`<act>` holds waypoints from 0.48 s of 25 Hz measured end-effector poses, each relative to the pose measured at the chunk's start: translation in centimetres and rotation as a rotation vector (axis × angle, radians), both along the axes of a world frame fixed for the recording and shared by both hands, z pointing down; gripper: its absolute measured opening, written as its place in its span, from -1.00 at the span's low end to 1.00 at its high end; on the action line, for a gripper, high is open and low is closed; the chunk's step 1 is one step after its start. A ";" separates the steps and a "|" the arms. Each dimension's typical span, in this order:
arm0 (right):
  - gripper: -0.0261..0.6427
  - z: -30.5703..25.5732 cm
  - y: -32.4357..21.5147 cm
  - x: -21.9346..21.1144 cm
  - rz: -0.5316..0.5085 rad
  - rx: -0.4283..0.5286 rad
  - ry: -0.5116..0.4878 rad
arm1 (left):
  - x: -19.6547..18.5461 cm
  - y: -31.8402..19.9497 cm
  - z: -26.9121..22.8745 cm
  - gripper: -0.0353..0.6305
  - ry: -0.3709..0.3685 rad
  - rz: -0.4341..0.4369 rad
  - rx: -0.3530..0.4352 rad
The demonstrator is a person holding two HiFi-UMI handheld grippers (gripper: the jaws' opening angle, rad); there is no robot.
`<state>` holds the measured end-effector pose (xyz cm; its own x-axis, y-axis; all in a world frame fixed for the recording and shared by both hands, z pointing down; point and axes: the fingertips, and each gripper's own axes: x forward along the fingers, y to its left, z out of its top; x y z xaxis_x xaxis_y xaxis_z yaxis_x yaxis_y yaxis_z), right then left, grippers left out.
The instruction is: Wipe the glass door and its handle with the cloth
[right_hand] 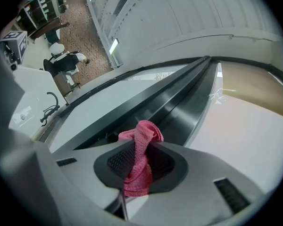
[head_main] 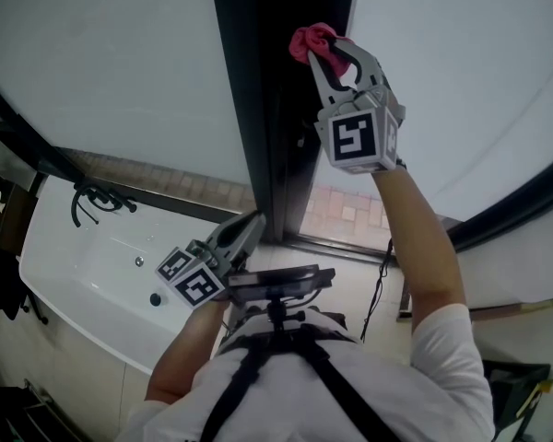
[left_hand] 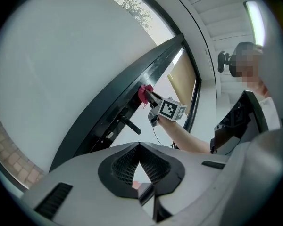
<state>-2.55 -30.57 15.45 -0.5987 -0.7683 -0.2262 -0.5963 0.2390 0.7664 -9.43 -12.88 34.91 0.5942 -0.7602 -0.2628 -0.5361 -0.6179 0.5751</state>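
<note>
My right gripper [head_main: 326, 52] is raised high and shut on a pink cloth [head_main: 308, 40], which is bunched against the dark vertical door frame [head_main: 254, 109] between two frosted glass panels [head_main: 120, 63]. In the right gripper view the cloth [right_hand: 140, 166] hangs between the jaws of that gripper [right_hand: 140, 142], its top touching the frame. The left gripper view shows the cloth [left_hand: 144, 93] above the black lever handle [left_hand: 129, 125]. My left gripper [head_main: 255, 221] is held low near the foot of the frame, shut and holding nothing [left_hand: 139, 147].
A white tub [head_main: 83, 284] with a black tap [head_main: 97, 197] stands at the lower left. Brick paving [head_main: 350, 212] shows at the door's foot. A thin cable [head_main: 381, 274] hangs by my right arm. A chest-mounted rig [head_main: 281, 285] sits below.
</note>
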 end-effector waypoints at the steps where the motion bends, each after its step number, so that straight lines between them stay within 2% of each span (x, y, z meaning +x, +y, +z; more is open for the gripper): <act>1: -0.72 0.4 0.0 0.0 0.000 -0.008 0.003 | 0.0 0.0 0.0 -0.89 0.001 0.000 0.000; 12: -0.72 4.7 -0.3 -0.1 0.002 -0.100 0.059 | 0.1 -0.1 0.3 -0.89 0.011 0.005 -0.011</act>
